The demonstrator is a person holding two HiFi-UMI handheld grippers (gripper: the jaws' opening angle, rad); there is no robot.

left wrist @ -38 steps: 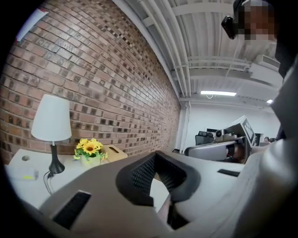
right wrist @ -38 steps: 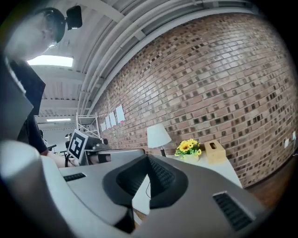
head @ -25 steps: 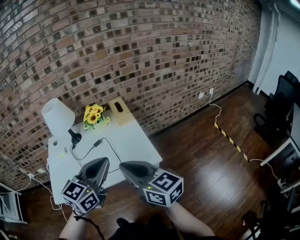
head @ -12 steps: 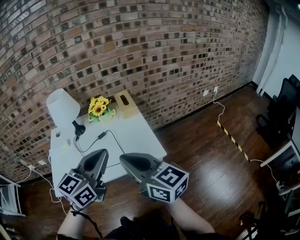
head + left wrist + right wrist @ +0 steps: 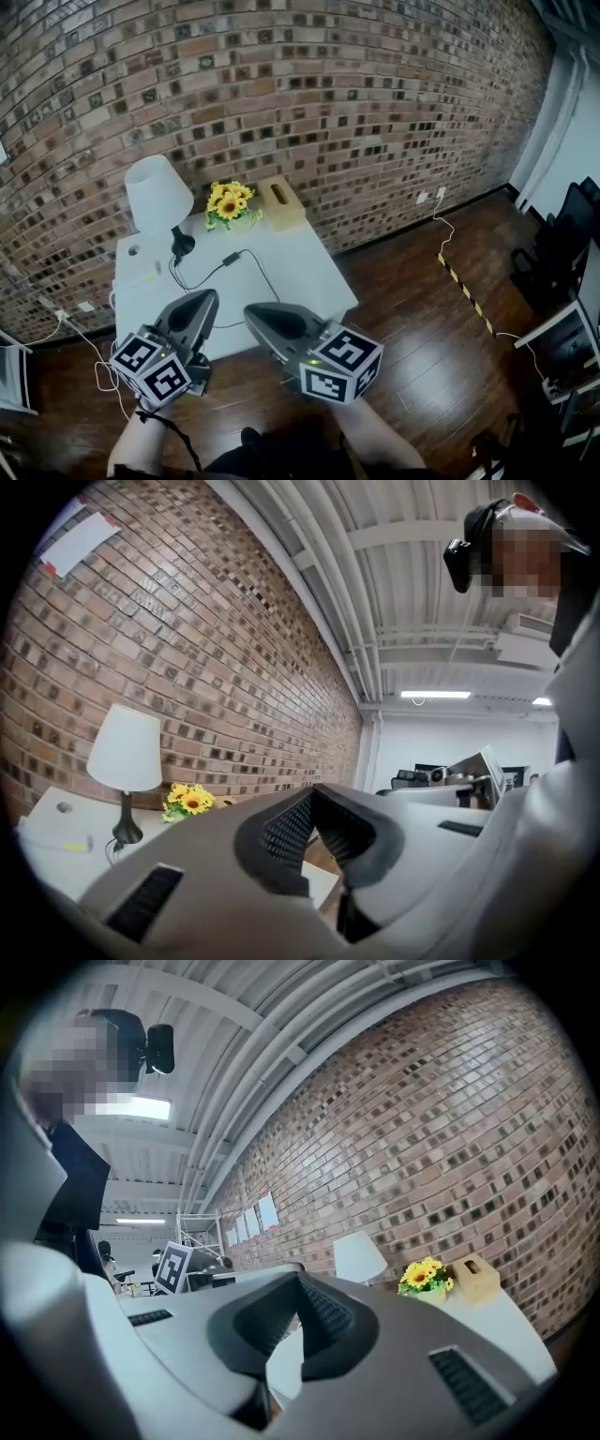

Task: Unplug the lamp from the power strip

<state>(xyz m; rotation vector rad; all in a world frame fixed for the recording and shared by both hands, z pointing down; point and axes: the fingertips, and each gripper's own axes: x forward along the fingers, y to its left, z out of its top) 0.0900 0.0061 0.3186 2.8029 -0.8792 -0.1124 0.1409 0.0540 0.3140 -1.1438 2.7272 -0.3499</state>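
A white-shaded lamp (image 5: 158,191) on a black stem stands at the back left of a white table (image 5: 309,281). Its black cord (image 5: 251,262), with an inline switch, loops over the tabletop towards a white power strip (image 5: 141,275) at the table's left edge. My left gripper (image 5: 202,302) and right gripper (image 5: 257,314) hover side by side at the table's near edge, pointing level, both shut and holding nothing. The left gripper view shows the lamp (image 5: 125,750) and the strip (image 5: 58,841) beyond its shut tips (image 5: 314,789). In the right gripper view the lamp (image 5: 360,1256) stands past the tips (image 5: 300,1277).
Yellow flowers (image 5: 232,202) and a wooden tissue box (image 5: 281,199) sit at the table's back against the brick wall. A white cable runs to a wall socket (image 5: 58,316) at floor level on the left. A taped floor cable (image 5: 464,281) and office chairs (image 5: 562,239) lie to the right.
The head view has closed in on the table; lamp and table now sit further right in the picture. Both grippers have come forward with it and stay shut.
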